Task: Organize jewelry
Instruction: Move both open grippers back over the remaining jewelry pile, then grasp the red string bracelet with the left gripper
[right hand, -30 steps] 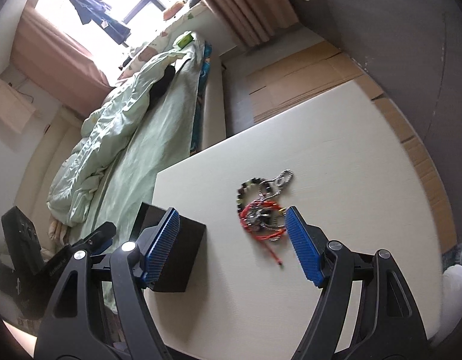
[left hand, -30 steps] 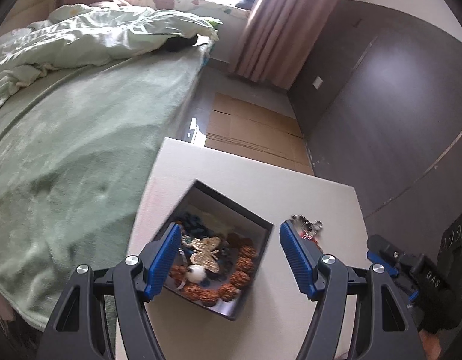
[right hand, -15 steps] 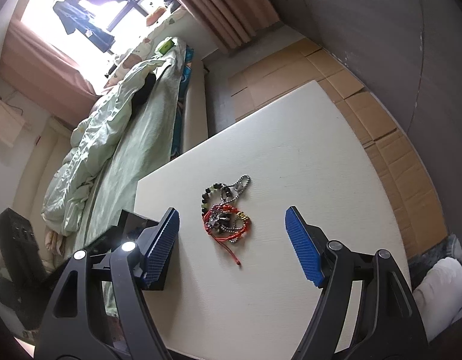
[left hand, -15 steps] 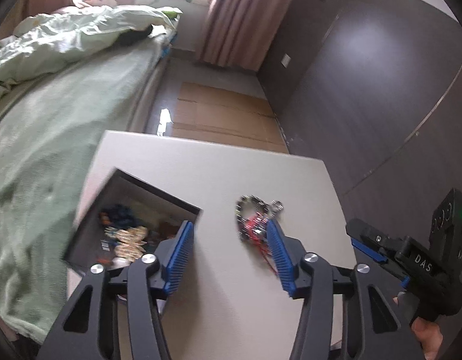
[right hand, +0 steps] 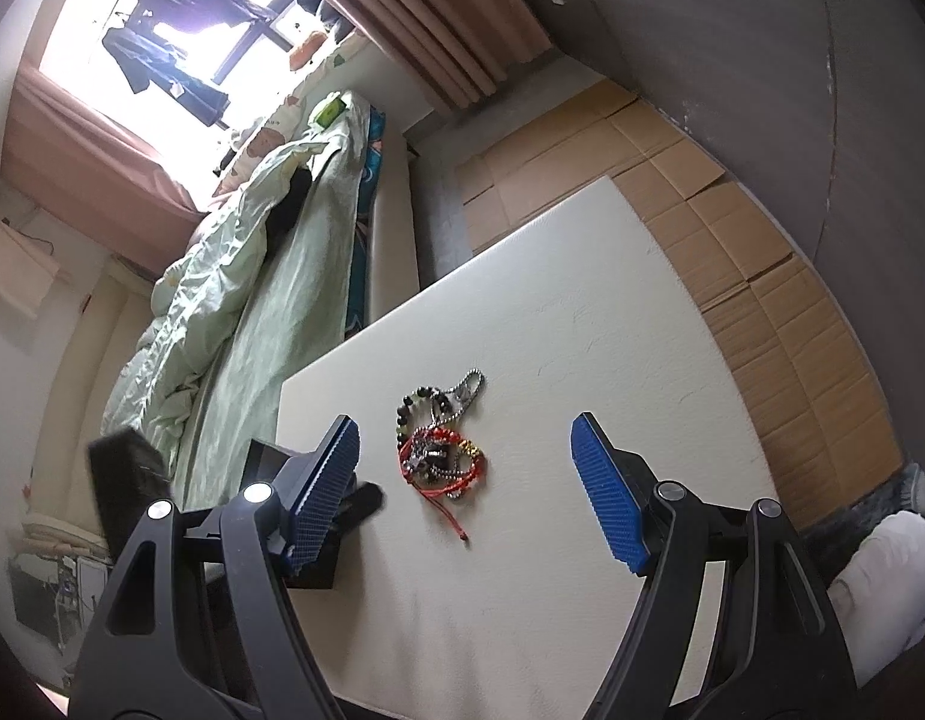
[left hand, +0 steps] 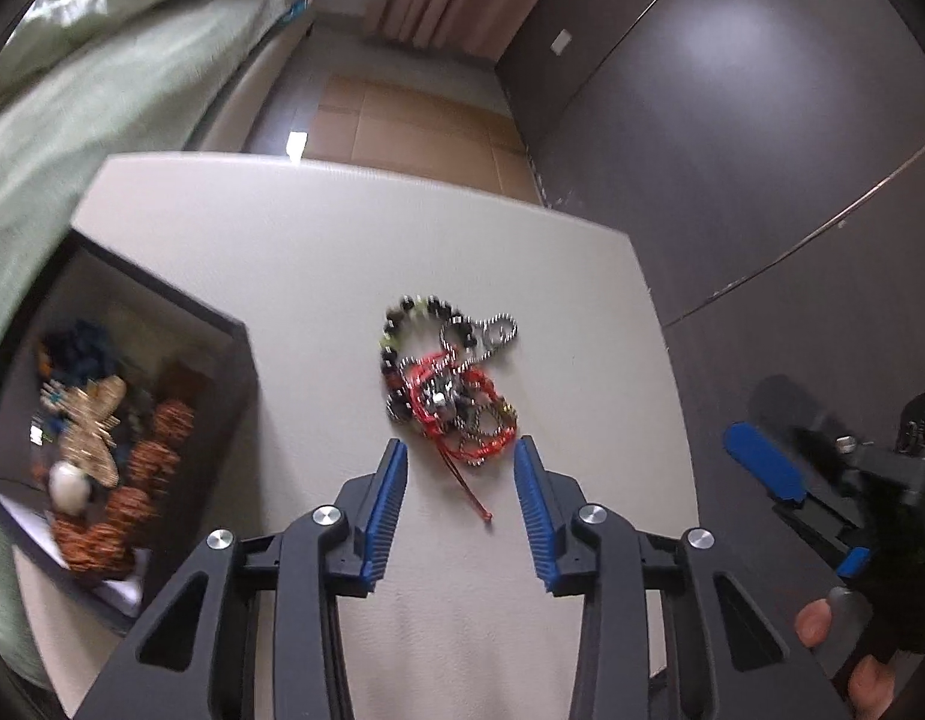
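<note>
The left hand-held gripper [left hand: 459,468] has swung away from the open black box [left hand: 222,354] it was hovering over a second ago and now points straight at the tangle of jewelry [left hand: 447,387] on the pale surface [left hand: 318,252]. Its blue-padded jaws have narrowed over that second but are still apart and hold nothing, with the tangle lying just ahead of the fingertips and the loose end of the red cord trailing back between them. The box, already holding a butterfly piece [left hand: 93,420] and brown beaded strands [left hand: 144,480], now sits off to this gripper's left. The right hand-held gripper [right hand: 465,483] hangs over the same surface with its jaws spread wide and empty; the tangle [right hand: 438,444] lies ahead of it, nearer its left finger, and it has drawn back a little from the pile since a second ago. In the left wrist view the right gripper shows blurred at the far right edge. The shift suggests that the left gripper has taken over the next pick: the pile of red cord, dark beads and silver ball chain is the remaining loose jewelry, and it likely goes into the box. Because the strands are intertwined, a pinch may lift several pieces at once.
</note>
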Available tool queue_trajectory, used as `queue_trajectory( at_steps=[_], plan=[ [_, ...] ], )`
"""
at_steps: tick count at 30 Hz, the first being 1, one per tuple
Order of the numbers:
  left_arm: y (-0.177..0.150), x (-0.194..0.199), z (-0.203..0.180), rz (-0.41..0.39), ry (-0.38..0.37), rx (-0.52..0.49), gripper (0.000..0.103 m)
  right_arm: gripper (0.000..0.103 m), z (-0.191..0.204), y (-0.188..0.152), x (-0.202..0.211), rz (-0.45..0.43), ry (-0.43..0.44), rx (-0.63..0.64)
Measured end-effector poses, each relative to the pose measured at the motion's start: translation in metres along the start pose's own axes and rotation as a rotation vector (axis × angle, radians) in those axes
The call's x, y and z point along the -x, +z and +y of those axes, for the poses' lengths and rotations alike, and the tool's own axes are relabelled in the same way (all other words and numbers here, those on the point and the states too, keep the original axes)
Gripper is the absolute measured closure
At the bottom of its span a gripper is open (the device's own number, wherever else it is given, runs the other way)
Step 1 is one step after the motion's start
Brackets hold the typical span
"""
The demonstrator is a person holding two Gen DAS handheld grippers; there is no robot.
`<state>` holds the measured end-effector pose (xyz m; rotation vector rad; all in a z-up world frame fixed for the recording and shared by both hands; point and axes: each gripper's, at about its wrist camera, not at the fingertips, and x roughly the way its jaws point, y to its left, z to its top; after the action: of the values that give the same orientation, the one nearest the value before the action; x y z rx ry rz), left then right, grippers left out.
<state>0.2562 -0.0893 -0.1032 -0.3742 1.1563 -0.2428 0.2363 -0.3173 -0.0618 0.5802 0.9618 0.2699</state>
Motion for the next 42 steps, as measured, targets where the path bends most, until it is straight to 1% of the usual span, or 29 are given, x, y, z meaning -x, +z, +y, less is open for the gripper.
queue_trajectory(
  at_steps=[3, 6, 10, 12, 15, 16, 18, 19, 25, 28, 33, 35, 38, 42],
  plan=[
    [-0.001, -0.013, 0.002, 0.023, 0.009, 0.028, 0.069, 0.029, -0.005, 0.004, 0.002, -0.008, -0.001, -0.015],
    [0.0, -0.026, 0.006, 0.039, 0.024, 0.069, 0.073, 0.029, -0.009, 0.005, 0.003, -0.013, -0.004, -0.026],
    [0.0, -0.037, 0.007, 0.041, 0.039, 0.088, 0.075, 0.029, -0.008, 0.006, 0.005, -0.025, -0.019, -0.015],
    [0.0, -0.038, 0.005, 0.027, 0.048, 0.087, 0.075, 0.029, -0.009, 0.006, 0.004, -0.022, -0.025, -0.015],
    [0.0, -0.04, 0.005, 0.012, 0.055, 0.102, 0.089, 0.029, -0.008, 0.004, 0.002, -0.012, -0.025, -0.011],
    [0.0, -0.041, 0.007, 0.018, 0.053, 0.108, 0.1, 0.029, -0.007, 0.003, 0.001, -0.01, -0.026, -0.005],
    [-0.001, -0.04, 0.011, 0.024, 0.023, 0.135, 0.1, 0.029, -0.004, 0.004, -0.001, -0.006, -0.032, 0.005],
    [-0.001, -0.036, 0.012, 0.016, 0.019, 0.135, 0.101, 0.029, -0.004, 0.003, -0.003, -0.002, -0.035, 0.01],
    [0.003, 0.0, 0.01, -0.064, -0.046, 0.109, 0.101, 0.029, -0.001, 0.002, -0.011, 0.004, -0.041, 0.021],
    [0.006, 0.014, 0.012, -0.103, -0.056, 0.108, 0.101, 0.029, 0.002, 0.0, -0.018, 0.015, -0.046, 0.027],
    [0.013, 0.033, 0.017, -0.138, -0.079, 0.111, 0.101, 0.029, 0.007, -0.002, -0.03, 0.036, -0.059, 0.045],
    [0.014, 0.046, 0.025, -0.155, -0.09, 0.111, 0.101, 0.029, 0.009, -0.004, -0.038, 0.048, -0.067, 0.051],
    [0.015, 0.053, 0.027, -0.162, -0.111, 0.111, 0.101, 0.029, 0.011, -0.007, -0.049, 0.073, -0.058, 0.051],
    [0.017, 0.061, 0.03, -0.177, -0.117, 0.107, 0.101, 0.029, 0.013, -0.01, -0.064, 0.104, -0.044, 0.049]
  ],
)
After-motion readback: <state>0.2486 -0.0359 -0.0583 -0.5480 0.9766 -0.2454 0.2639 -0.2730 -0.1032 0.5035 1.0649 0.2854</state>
